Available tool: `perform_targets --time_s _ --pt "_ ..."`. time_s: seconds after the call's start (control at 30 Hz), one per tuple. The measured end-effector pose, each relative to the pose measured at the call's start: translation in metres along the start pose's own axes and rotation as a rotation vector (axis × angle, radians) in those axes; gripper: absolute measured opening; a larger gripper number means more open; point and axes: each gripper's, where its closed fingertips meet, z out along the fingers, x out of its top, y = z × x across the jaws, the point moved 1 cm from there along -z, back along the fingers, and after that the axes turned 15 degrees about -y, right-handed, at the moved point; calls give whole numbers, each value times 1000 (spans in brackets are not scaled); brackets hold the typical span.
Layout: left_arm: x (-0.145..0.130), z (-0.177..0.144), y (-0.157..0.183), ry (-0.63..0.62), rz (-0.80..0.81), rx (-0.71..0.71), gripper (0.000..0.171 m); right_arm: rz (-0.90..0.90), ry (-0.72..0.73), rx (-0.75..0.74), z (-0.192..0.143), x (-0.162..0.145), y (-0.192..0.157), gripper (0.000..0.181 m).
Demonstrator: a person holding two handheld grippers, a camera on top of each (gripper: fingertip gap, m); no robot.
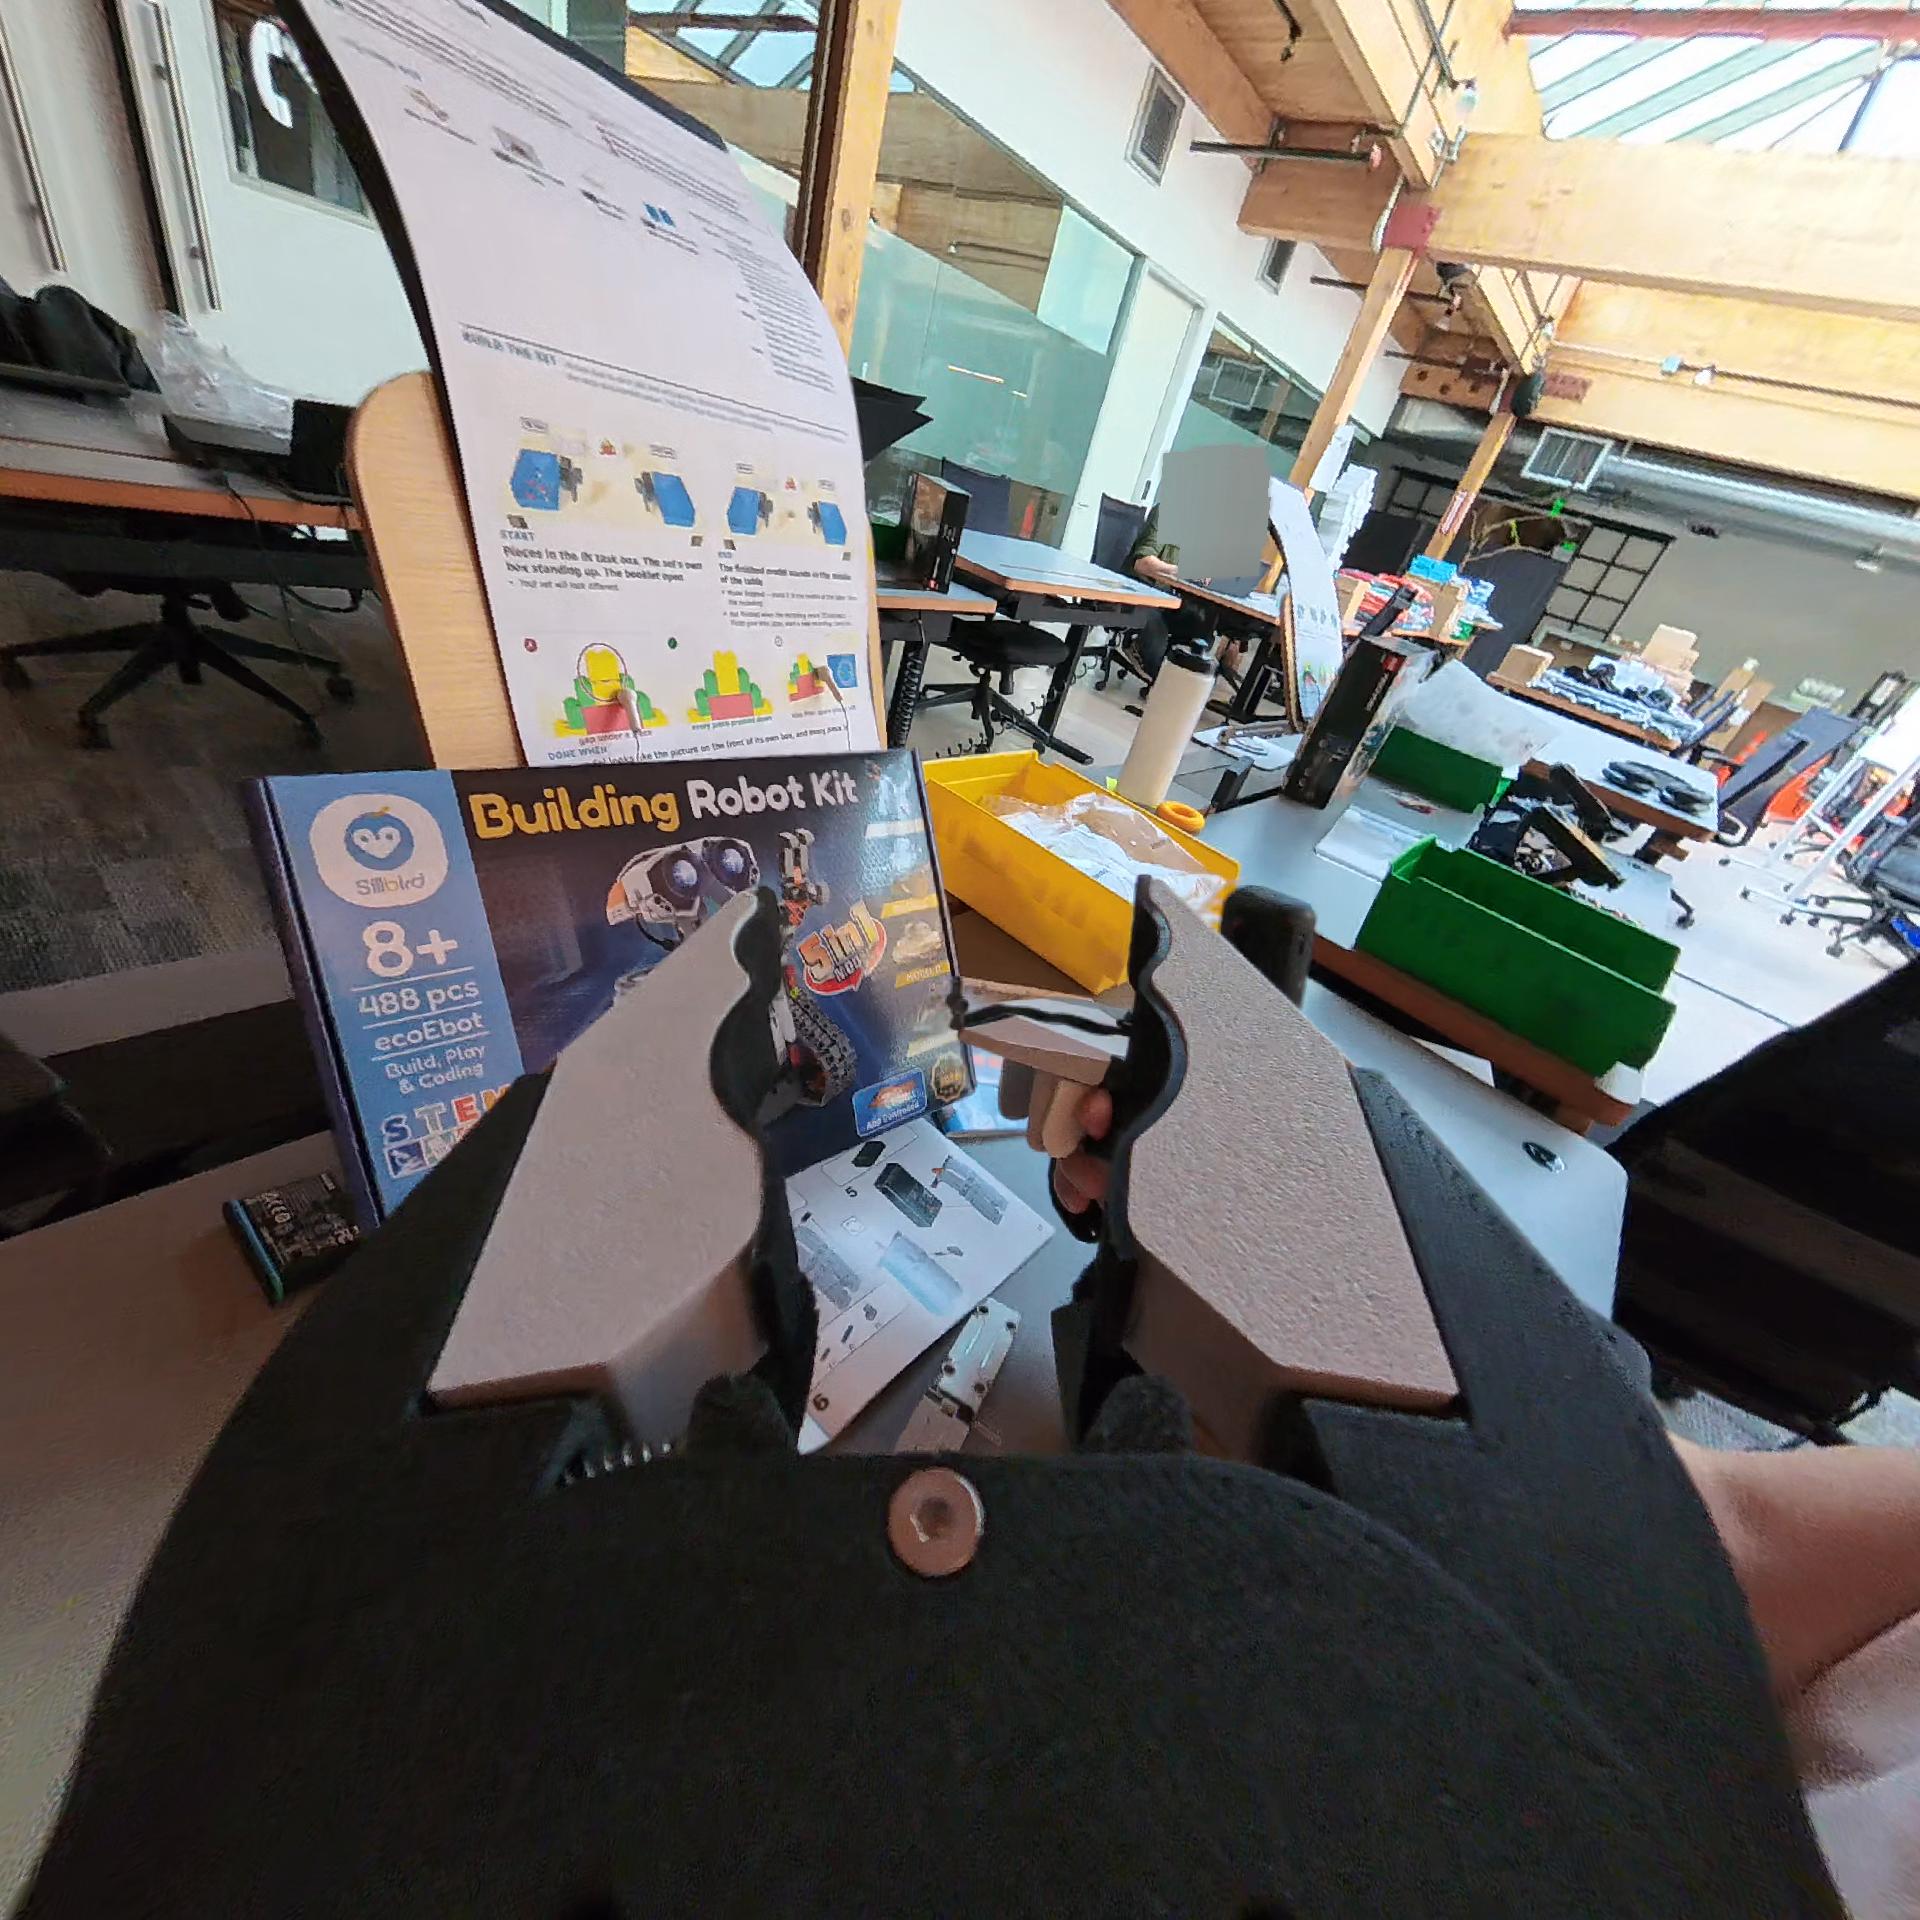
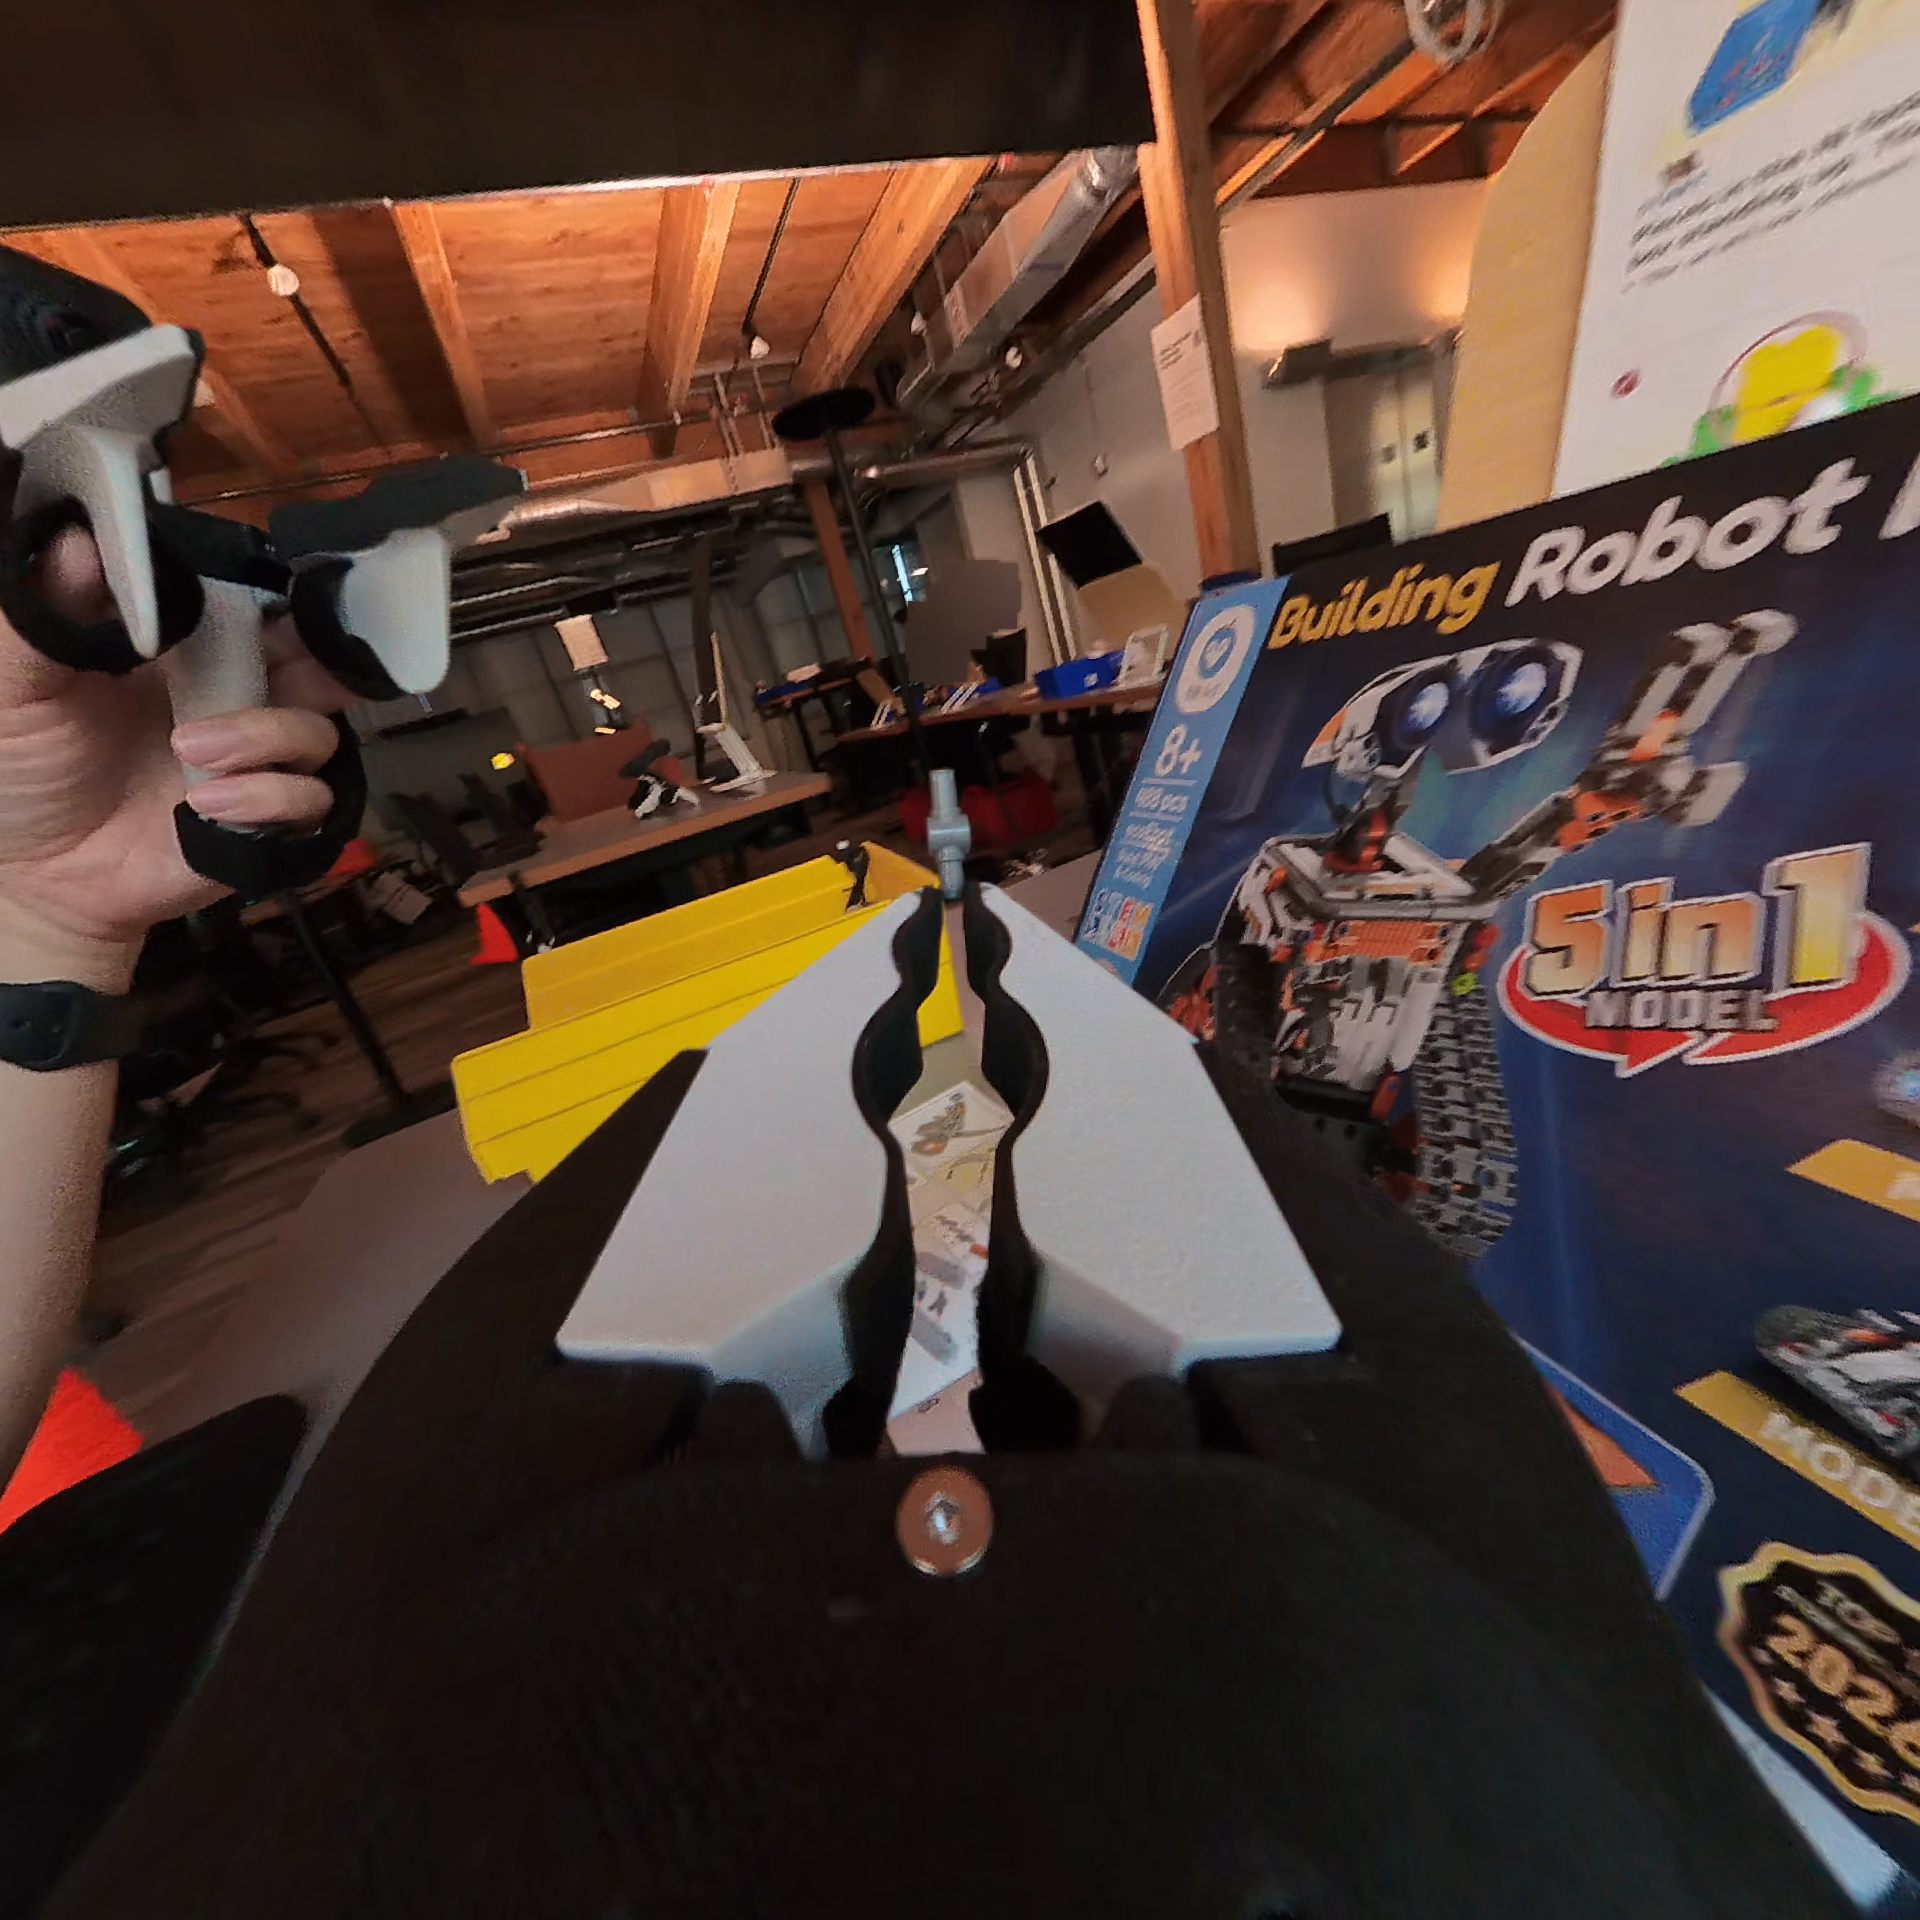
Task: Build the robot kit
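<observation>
A: Grey peg [image 2: 948, 821] sitting pinched at the very tips of the right gripper [image 2: 953, 899], sticking up past them and raised above the table [image 1: 125, 1403]. Probably being held that far out on account of being so small.

B: Closing nearly all the way on it, too, judging by the slim gap between the jaws. And checking the left gripper [image 1: 956, 914]?

A: Spreading wide, gripping nothing, hovering over the open booklet [image 1: 914, 1236] lying flat on the table.

B: Moving outward, then. Seeing the kit box [image 1: 623, 935] standing upright behind the booklet, front facing the grippers, likely for keeping its picture in sight.

A: Noting a printed sheet [image 1: 623, 416] leaning on a wooden stand [image 1: 416, 582] behind the box, curling over at the top.

B: Counting now: one peg, one kit box, one booklet, one sheet, two grippers.

A: Adding one yellow bin [image 1: 1039, 873] beside the box, holding clear bags, and green bins [image 1: 1507, 956] farther right — looking like two, though not telling for certain.
</observation>
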Motion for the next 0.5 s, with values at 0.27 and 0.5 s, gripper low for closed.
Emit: perform_targets --time_s 0.27,0.5 --pt "34 -3 -10 112 -9 24 62 -147 -11 -87 -12 10 3 3" --pt "24 -3 -5 134 25 -88 52 -193 -35 -63 -12 8 -3 3"
